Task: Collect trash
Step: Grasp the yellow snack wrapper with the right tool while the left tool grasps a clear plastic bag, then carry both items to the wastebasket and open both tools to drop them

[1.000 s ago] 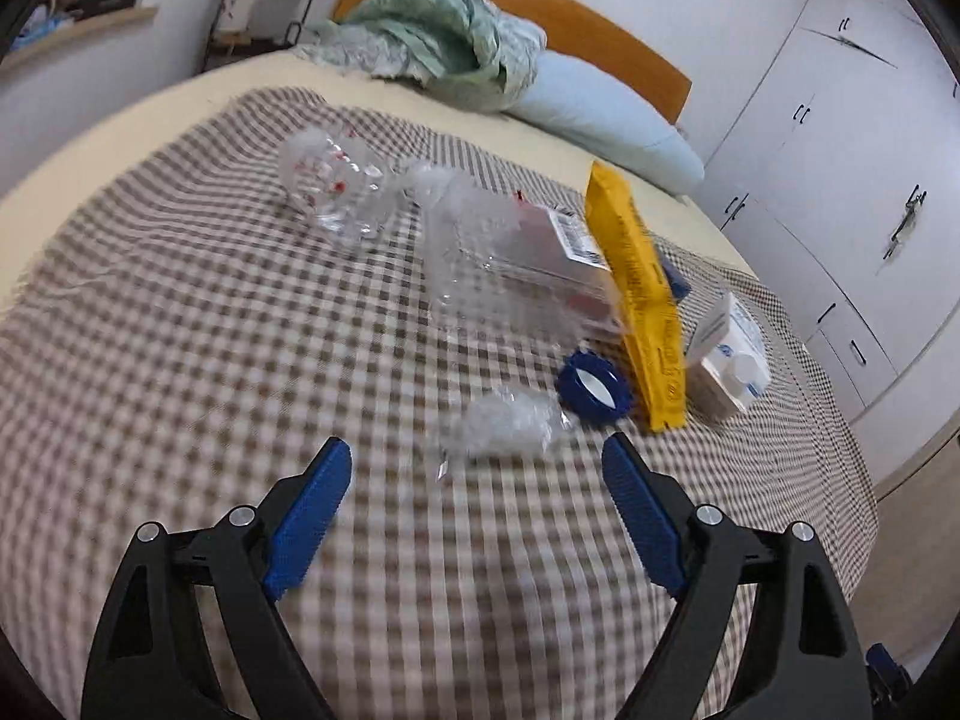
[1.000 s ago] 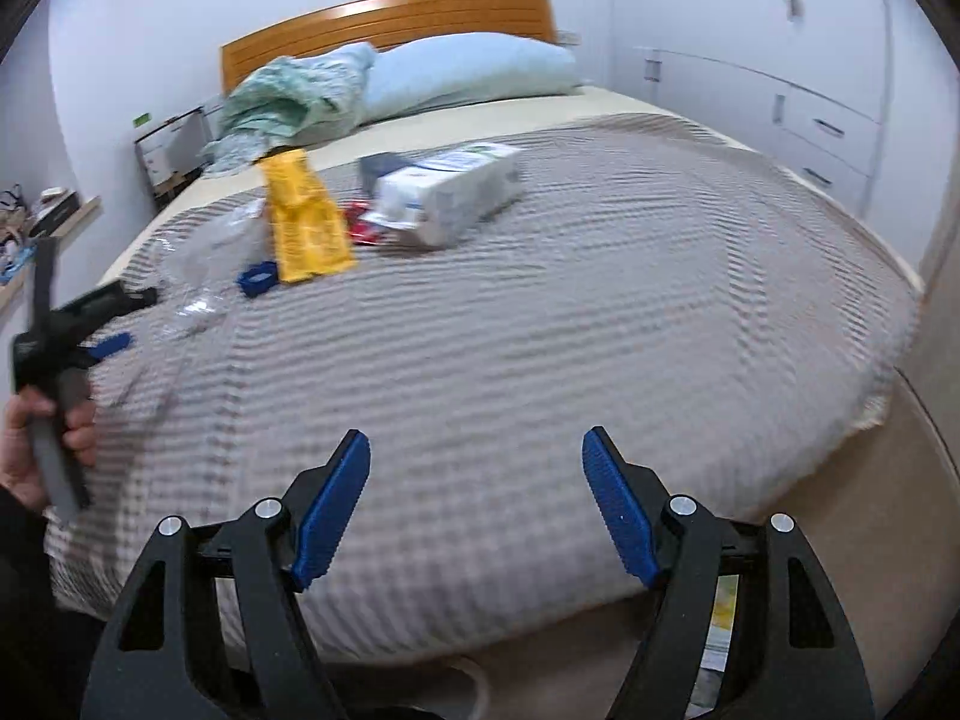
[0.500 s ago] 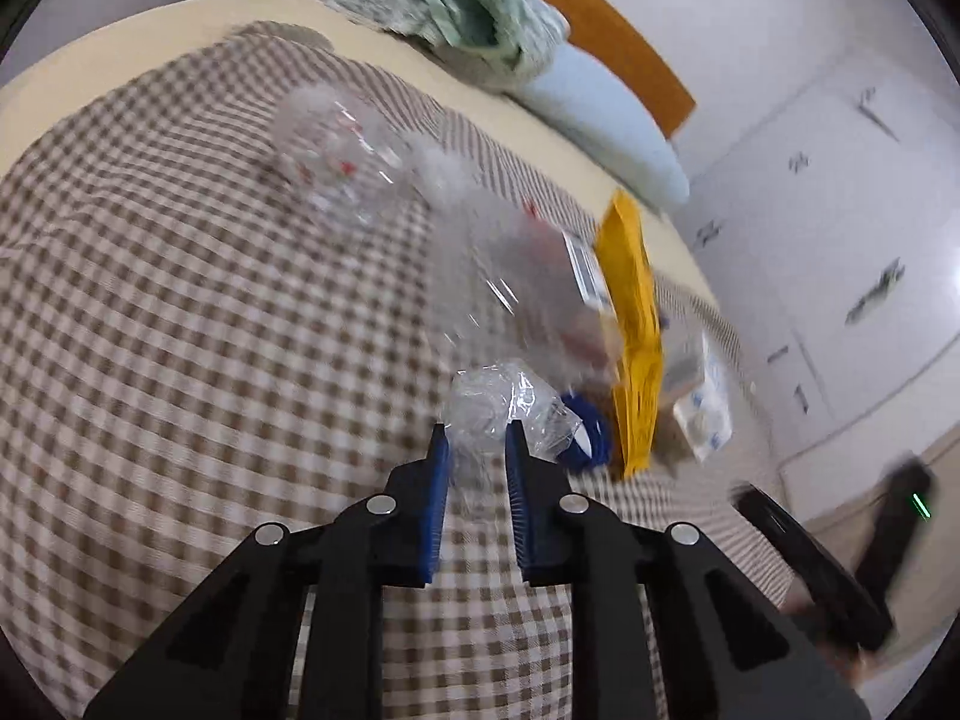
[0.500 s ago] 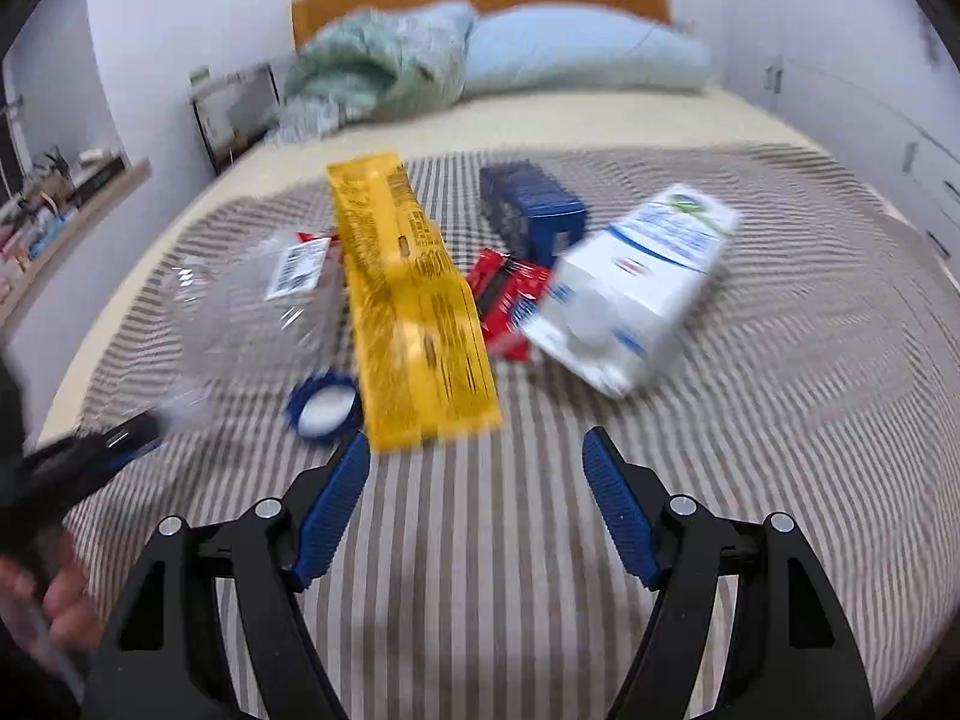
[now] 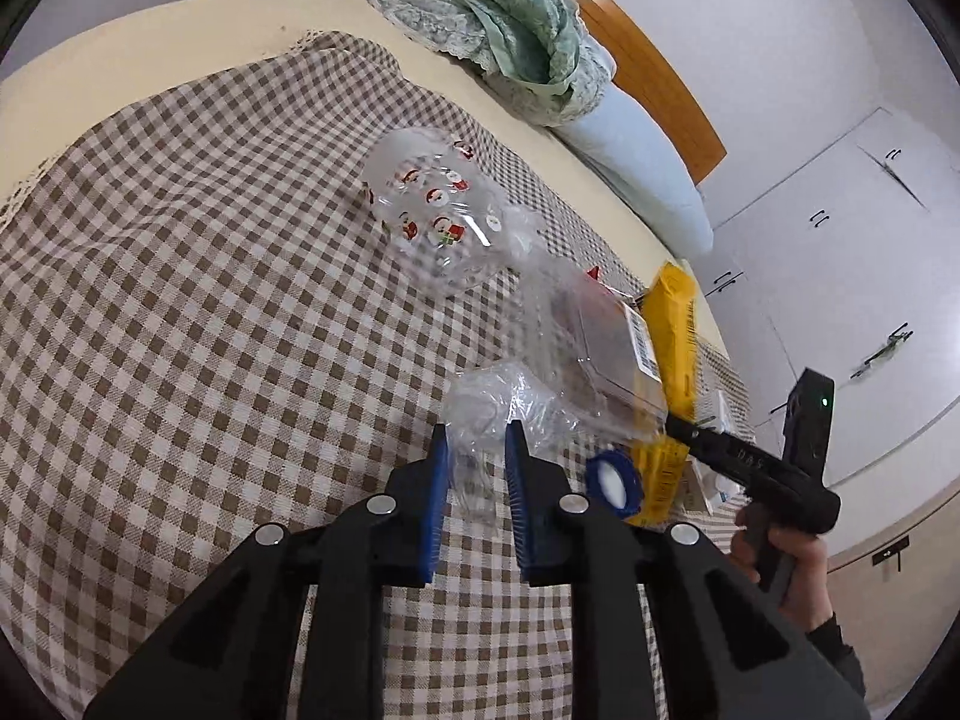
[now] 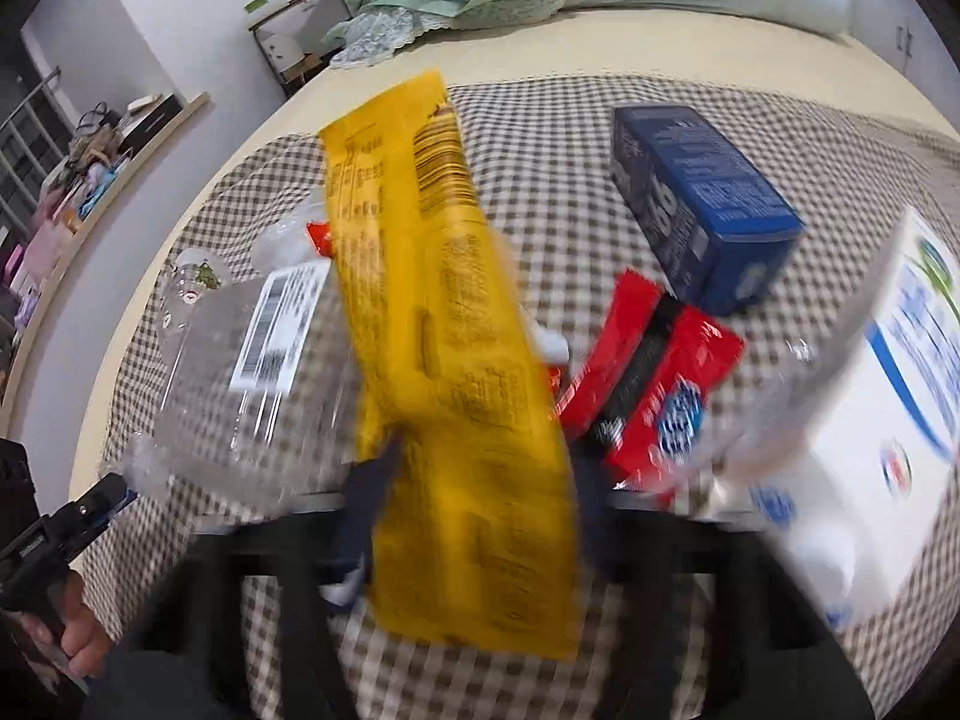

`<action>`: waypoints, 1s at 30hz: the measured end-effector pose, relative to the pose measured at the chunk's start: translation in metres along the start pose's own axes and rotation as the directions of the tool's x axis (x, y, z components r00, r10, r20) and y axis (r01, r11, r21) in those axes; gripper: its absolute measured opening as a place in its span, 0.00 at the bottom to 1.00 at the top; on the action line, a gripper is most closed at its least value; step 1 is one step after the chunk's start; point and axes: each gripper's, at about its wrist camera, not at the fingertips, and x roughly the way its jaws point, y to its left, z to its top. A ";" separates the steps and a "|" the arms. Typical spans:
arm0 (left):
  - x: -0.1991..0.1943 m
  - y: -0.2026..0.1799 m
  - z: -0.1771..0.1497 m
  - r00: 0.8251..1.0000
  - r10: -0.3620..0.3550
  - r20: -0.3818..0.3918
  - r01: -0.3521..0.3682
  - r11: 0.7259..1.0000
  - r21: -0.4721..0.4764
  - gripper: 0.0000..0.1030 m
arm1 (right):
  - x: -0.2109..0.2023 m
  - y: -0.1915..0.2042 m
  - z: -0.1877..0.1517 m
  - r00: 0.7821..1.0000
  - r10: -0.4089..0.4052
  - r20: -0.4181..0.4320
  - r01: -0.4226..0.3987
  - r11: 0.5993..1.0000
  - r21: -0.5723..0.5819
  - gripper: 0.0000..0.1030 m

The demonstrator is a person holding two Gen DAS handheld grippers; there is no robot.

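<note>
My left gripper is shut on a crumpled clear plastic wrap on the checked bedspread. A blue cap lies just right of it. A long yellow packet lies between the fingers of my right gripper. Its jaws are closing on either side of the packet, and the view is blurred. In the left wrist view the right gripper reaches in at the yellow packet's near end. A clear box with a barcode label lies left of the packet.
A clear Santa-print cup lies further up the bed. Red wrappers, a blue box and a white carton lie right of the packet. A green blanket and pillow are at the headboard.
The left gripper closed on the plastic wrap and shifted with it. The right gripper swung in over the bed to the yellow packet, which now fills the space between its jaws.
</note>
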 end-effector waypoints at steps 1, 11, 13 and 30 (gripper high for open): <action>0.001 -0.001 0.000 1.000 -0.003 0.000 0.003 1.000 -0.006 0.16 | -0.007 -0.001 -0.002 1.000 0.013 0.009 -0.013 1.000 0.020 0.19; 0.004 -0.028 -0.011 1.000 0.007 0.013 -0.007 1.000 0.030 0.16 | -0.161 0.021 -0.055 0.969 -0.074 0.236 0.070 0.997 0.022 0.02; 0.006 -0.039 -0.016 1.000 0.013 -0.010 -0.012 0.999 0.046 0.15 | -0.201 0.017 -0.077 0.957 -0.112 0.266 0.108 0.994 0.027 0.02; -0.026 -0.257 -0.245 0.916 -0.202 -0.345 0.331 0.867 0.371 0.14 | -0.277 -0.201 -0.521 0.869 -0.460 -0.179 0.488 0.744 0.457 0.02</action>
